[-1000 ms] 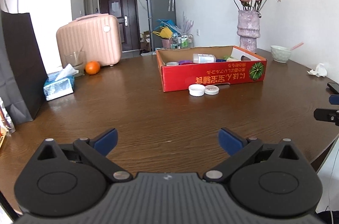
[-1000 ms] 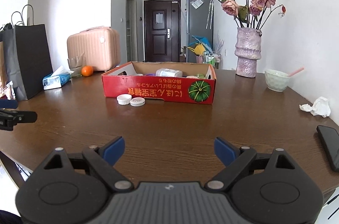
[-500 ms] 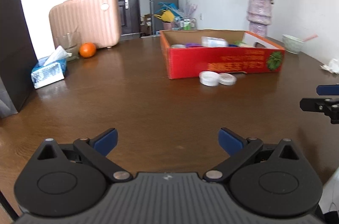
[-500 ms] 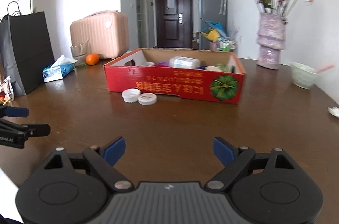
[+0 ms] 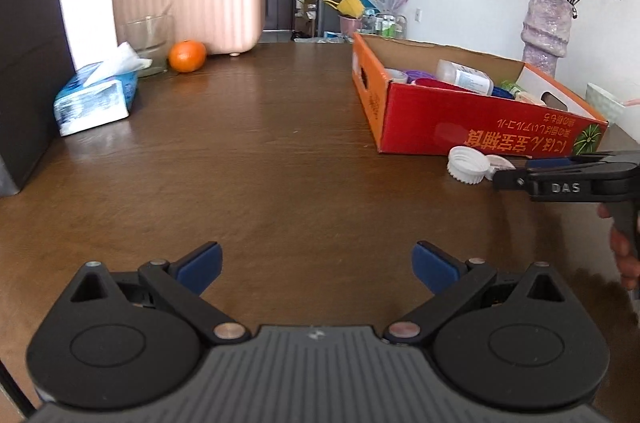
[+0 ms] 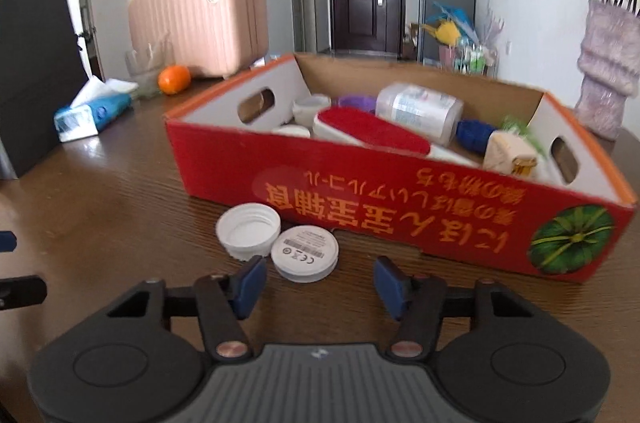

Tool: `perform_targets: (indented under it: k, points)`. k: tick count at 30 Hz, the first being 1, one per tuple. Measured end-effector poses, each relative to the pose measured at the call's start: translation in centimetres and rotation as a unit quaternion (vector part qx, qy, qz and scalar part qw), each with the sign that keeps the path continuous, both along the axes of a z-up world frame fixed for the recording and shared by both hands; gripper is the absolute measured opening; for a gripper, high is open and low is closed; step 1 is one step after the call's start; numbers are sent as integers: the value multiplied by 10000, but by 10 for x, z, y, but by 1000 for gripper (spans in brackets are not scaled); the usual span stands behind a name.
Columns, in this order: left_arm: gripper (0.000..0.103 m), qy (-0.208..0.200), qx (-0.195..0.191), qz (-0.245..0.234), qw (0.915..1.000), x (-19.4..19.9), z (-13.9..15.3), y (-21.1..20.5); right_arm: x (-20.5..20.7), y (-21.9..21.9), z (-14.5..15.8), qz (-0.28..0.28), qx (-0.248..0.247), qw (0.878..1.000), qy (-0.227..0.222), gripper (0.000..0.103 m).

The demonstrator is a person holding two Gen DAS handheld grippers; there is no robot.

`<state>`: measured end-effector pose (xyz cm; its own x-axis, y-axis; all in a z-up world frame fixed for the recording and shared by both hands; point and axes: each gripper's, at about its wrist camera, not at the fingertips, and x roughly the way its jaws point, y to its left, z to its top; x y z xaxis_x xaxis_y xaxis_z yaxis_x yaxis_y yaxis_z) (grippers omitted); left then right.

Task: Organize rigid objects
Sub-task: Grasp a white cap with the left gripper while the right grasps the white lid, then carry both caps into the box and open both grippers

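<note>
Both hand-held grippers have come closer to the red box; right hand-held gripper is closing, nothing gripped, just short of the flat white disc beside the ribbed cap on the worktop; left hand-held gripper stands wide open, empty.

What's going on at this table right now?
A person is tidying small items around a red cardboard box on a wooden table. The right hand-held gripper, jaws closing with nothing pressed yet, is lined up on a flat white disc beside a white screw cap. The left hand-held gripper is open and empty.
</note>
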<state>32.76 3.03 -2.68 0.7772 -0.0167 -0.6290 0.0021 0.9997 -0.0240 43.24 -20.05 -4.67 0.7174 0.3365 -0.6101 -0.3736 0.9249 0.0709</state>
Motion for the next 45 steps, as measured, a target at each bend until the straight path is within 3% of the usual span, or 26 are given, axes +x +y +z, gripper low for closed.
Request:
perform_targets:
  k: [1, 3, 7, 12, 15, 17, 21, 29, 36, 41, 45]
  points:
    - [103, 2, 5, -50, 10000, 6, 0, -4, 2, 1, 0, 21, 22, 10000, -6, 56]
    - [103, -6, 13, -177, 9998, 19, -1, -14, 6, -2, -1, 46, 96, 9999, -23, 38]
    - [103, 22, -79, -547, 9985, 54, -3, -43, 0, -18, 2, -113, -44, 9998, -138, 38]
    - [100, 131, -165, -856, 9961, 93, -9, -85, -30, -76, 1, -654, 115, 9977, -129, 38]
    - [71, 129, -97, -932, 9955, 105, -16, -105, -50, -112, -1, -1006, 359, 9943, -20, 38]
    - [42, -7, 107, -1047, 9945, 105, -17, -115, -62, -128, -1, -1202, 356, 9921, -14, 38]
    - [41, -2, 105, -1193, 9928, 102, -16, -123, -74, -143, -2, -1352, 438, 9899, -31, 39]
    - [41, -91, -11, -918, 9957, 56, 4, -107, -96, -126, 19, -1154, 392, 9919, -358, 38]
    - [41, -535, -12, -690, 9962, -24, 30, -78, -151, -108, 47, -946, 389, 9921, -726, 38]
    - [41, -858, 228, -521, 9947, -77, 41, -63, -190, -93, 58, -949, 527, 9891, -998, 38]
    - [41, -1084, 60, -432, 9932, -112, 55, -51, -222, -84, 69, -806, 600, 9875, -1217, 38]
